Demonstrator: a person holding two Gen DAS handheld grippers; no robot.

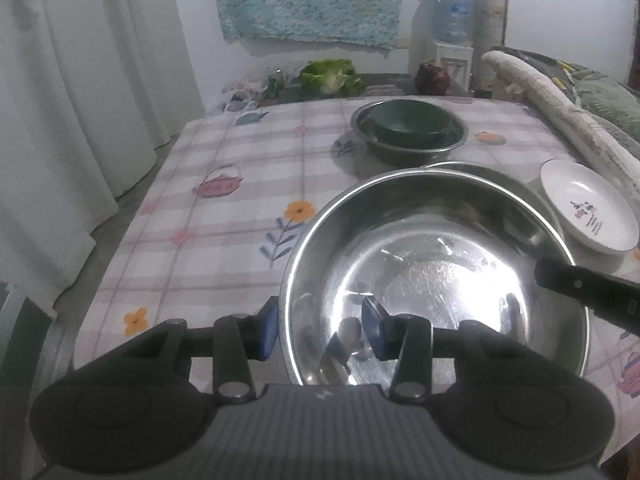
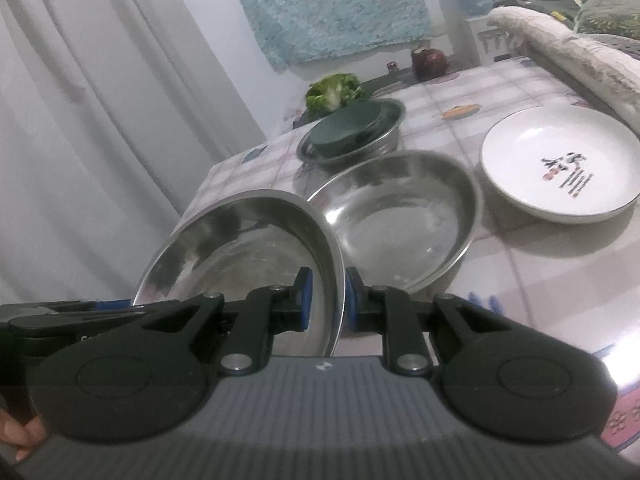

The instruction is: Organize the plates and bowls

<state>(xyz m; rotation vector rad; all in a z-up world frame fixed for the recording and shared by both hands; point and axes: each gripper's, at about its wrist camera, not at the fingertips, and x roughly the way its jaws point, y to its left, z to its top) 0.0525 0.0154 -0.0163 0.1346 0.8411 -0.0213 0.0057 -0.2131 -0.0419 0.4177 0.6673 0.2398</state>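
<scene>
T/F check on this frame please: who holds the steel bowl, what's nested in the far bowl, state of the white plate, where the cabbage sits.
1. Both tools grip the rim of the same steel bowl: the left tool and the right tool. True.
2. The green bowl sits directly on the tablecloth. False: it is nested inside a far steel bowl.
3. The white plate holds food. False: it shows only a printed mark.
4. A second steel bowl rests on the table beyond the held one. True.
5. The cabbage lies inside the held bowl. False: it sits at the table's far edge.
</scene>
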